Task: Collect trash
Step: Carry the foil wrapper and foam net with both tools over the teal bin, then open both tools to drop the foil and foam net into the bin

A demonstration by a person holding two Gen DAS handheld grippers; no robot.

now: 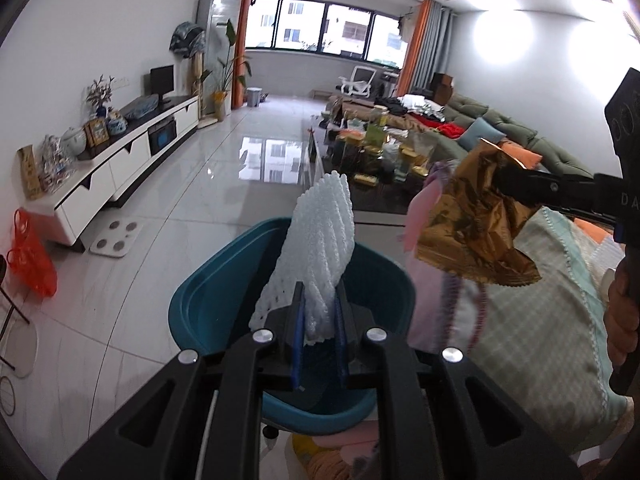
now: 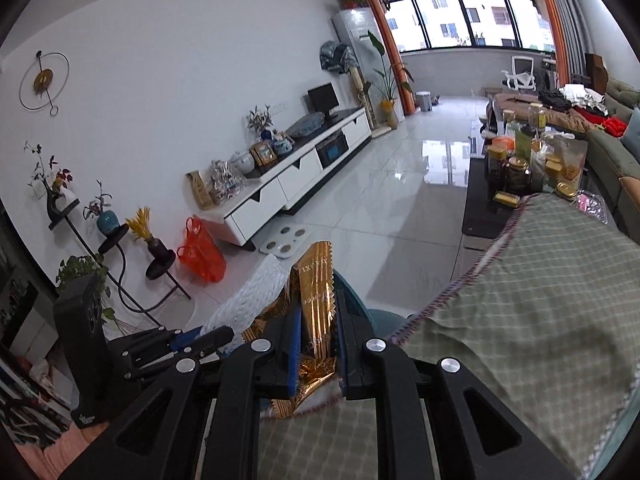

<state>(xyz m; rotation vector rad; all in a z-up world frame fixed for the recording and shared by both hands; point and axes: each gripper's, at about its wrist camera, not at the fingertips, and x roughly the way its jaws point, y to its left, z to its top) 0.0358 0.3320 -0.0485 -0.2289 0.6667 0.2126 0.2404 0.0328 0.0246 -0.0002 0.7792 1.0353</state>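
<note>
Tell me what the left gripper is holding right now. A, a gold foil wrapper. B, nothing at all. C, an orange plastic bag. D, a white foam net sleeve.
D: in the left wrist view the left gripper is closed on a white foam net sleeve above the blue bin, while the gold foil wrapper sits in the right gripper.

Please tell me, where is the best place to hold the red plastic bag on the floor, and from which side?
Probably the loop handles at the top of the red plastic bag, approached from above: they stand up free of the slumped body, which looks thin and would crumple, and the TV cabinet stands close behind it.
</note>
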